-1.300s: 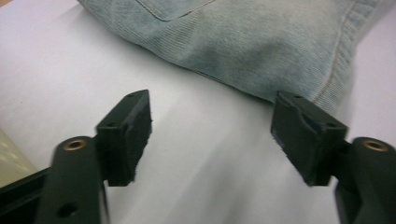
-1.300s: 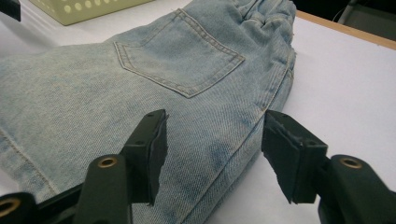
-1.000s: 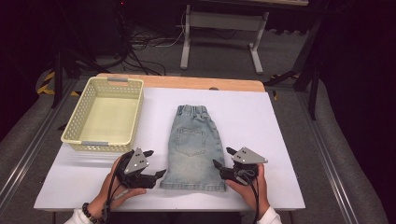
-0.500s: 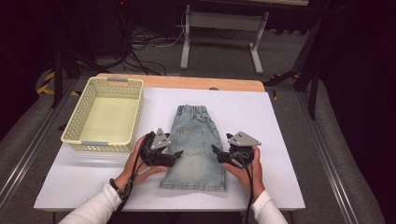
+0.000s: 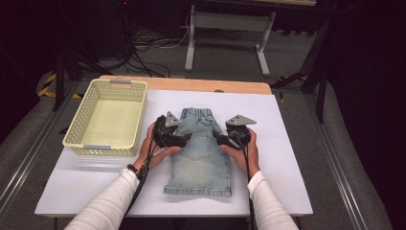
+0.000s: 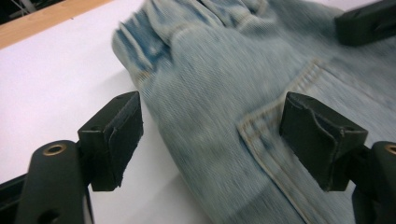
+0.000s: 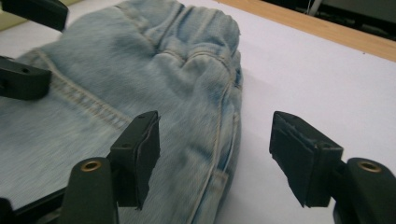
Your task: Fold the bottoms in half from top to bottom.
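A pale yellow basket (image 5: pixel 106 117) sat empty at the worktop's (image 5: pixel 292 158) left. The left gripper (image 5: pixel 184 138), jaws apart, straddled the denim shorts' (image 5: pixel 201 158) edge; the right gripper (image 5: pixel 219 139), whose jaws had just been closing, straddled the other edge. Nothing was gripped yet; folding or binning remained. White surface, dark cluttered room.

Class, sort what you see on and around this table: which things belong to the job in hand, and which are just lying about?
In the job:
- denim shorts, flat on the white table
- left gripper, jaws open astride the shorts' one edge
- right gripper, jaws open astride the other edge; they have just been closing

Lying about:
- basket, nothing in it, left of the shorts
- cables on the floor behind
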